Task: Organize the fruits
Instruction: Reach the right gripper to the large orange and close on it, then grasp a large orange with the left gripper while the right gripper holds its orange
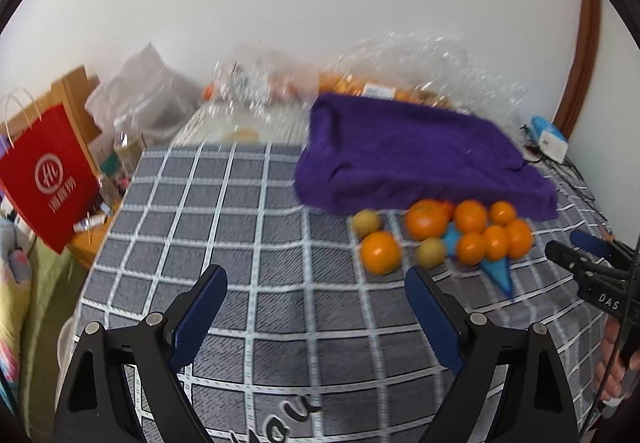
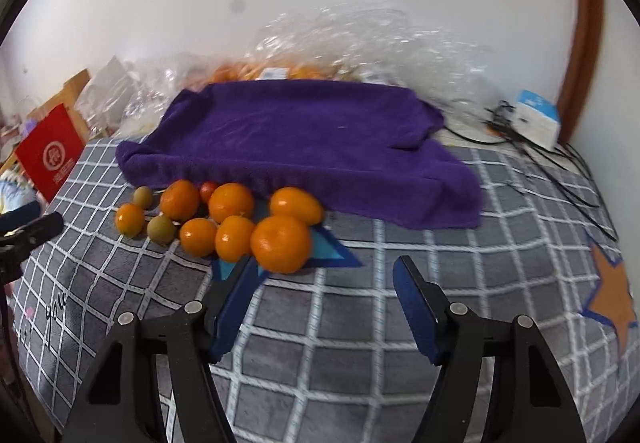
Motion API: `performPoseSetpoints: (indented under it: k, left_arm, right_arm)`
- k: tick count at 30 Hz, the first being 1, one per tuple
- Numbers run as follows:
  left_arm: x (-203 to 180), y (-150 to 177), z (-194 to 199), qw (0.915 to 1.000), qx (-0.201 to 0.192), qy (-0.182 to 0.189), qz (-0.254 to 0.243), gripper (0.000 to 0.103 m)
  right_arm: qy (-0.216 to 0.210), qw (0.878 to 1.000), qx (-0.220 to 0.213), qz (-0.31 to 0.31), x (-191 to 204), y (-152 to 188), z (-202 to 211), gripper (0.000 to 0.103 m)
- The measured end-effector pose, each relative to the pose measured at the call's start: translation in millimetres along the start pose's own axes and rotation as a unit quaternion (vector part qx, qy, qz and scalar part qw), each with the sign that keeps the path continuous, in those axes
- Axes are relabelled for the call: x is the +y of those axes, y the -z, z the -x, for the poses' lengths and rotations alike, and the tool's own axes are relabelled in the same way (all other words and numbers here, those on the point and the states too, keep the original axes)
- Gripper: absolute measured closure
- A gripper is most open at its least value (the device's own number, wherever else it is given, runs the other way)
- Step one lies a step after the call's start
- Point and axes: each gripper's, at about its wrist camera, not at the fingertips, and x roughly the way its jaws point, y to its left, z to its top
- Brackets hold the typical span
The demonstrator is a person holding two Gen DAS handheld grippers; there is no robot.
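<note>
Several oranges (image 1: 470,217) (image 2: 280,243) lie in a cluster on the grey checked cloth (image 1: 280,243) (image 2: 360,323), with two small green-brown fruits (image 1: 430,253) (image 2: 161,229) and a small red one (image 2: 208,190) among them. A purple towel (image 1: 420,159) (image 2: 304,139) covers a raised shape just behind them. My left gripper (image 1: 316,277) is open and empty, left of and in front of the fruit. My right gripper (image 2: 324,267) is open and empty, just in front of the nearest orange; it also shows in the left wrist view (image 1: 576,249).
Clear plastic bags with more oranges (image 1: 380,83) (image 2: 320,47) sit behind the towel by the wall. A red paper bag (image 1: 48,175) (image 2: 48,155) stands left of the table. A blue-white box (image 1: 550,137) (image 2: 536,119) and black cables (image 2: 560,171) lie at the right.
</note>
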Motion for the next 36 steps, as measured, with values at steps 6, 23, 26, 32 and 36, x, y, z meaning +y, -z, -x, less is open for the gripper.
performPoseSetpoints:
  k: [6,23,26,32,36]
  left_arm:
    - [15,14,-23,0.9993,0.033,-0.007,0.013,0.023]
    - [18,33,-36,0.9989,0.04,0.016,0.017,0.023]
    - [21,33,-36,0.9986,0.04,0.023,0.025,0.022]
    - [17,33,-38,0.9988,0.044,0.015,0.014,0.022]
    - [12,29,-36,0.9984,0.049,0.02,0.019,0.023]
  right_arm:
    - [-0.008,0.999,0.02,0.039,18,-2,-26,0.043]
    - [-0.019,0.998,0.037,0.054,17,-5,-59,0.061]
    - [-0.011,0.998,0.029,0.058,13,0,-50,0.061]
    - [-0.009,0.999,0.017,0.038,-7,13,-24,0.061]
    - [-0.026,0.999,0.027,0.015,-24,22,-22,0.061]
